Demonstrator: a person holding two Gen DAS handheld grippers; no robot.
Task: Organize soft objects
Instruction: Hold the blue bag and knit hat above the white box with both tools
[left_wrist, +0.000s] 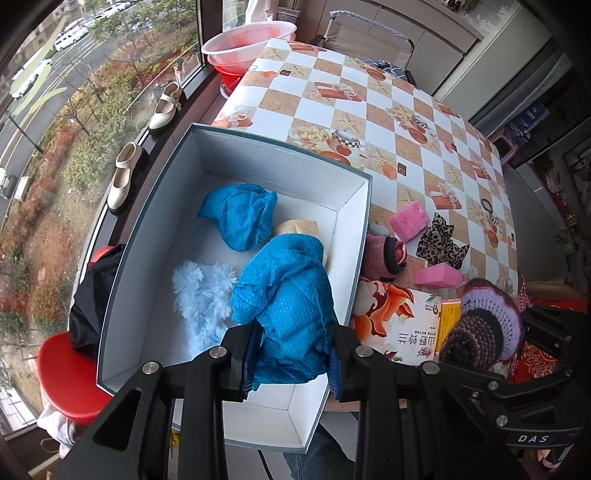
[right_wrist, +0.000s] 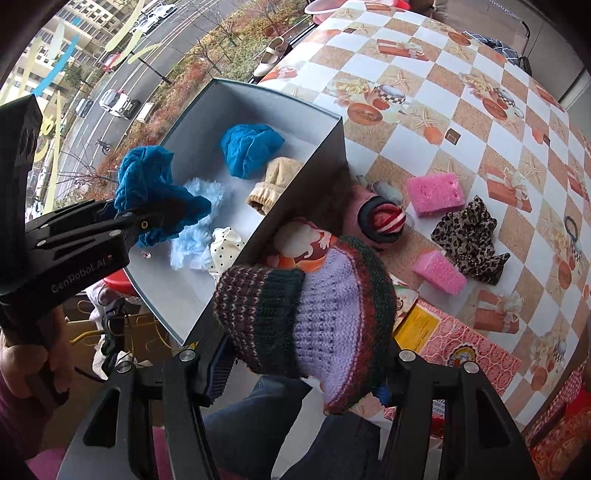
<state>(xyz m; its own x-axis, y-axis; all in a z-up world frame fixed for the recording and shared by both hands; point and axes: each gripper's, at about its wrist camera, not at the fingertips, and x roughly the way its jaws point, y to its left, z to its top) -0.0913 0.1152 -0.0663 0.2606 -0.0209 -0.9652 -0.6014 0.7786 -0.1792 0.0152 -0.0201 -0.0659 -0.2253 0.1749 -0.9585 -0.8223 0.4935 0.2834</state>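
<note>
Your left gripper pinches a blue cloth over the open box, hiding the beige knit beneath (barely showing). Your right gripper clamps the striped knit hat, covering the printed packet whose characters are too small to read. Readable: "GenRobot.AI" and "DAS" on the grippers; pink sponges and a leopard cloth lie on the table.

A table under a checked cloth printed with cups and starfish stands against a big window. Outside, in daylight, lie a street, parked cars and red shrubs. Two cream shoes sit on the sill; a red stool stands below.
</note>
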